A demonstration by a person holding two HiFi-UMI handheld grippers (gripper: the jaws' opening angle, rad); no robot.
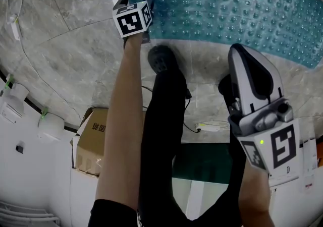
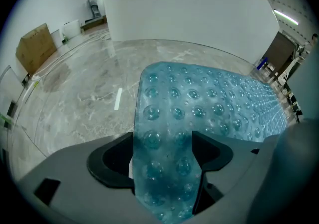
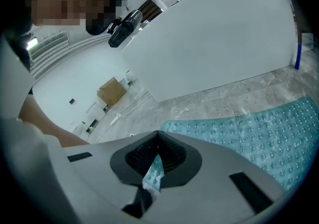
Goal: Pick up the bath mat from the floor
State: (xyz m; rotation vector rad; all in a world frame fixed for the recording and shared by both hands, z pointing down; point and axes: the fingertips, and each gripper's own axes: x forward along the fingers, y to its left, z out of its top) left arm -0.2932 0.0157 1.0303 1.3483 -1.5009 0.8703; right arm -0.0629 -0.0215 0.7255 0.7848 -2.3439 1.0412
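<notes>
The bare left arm [image 1: 121, 120] reaches steeply down, and the left gripper [image 1: 135, 0] stands spread wide astride the left end of the bath mat [image 1: 227, 4], which lies on the floor [image 1: 65, 44], pads off it. A cardboard box [image 1: 93, 137] stands by the wall, its contents unseen. The right gripper [image 1: 238, 53] slants down, pinched tight on the mat's near edge.

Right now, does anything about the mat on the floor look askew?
Yes: the bath mat is not fully flat. The shut right gripper pinches one edge, and another end sits between the left gripper's open jaws.
</notes>
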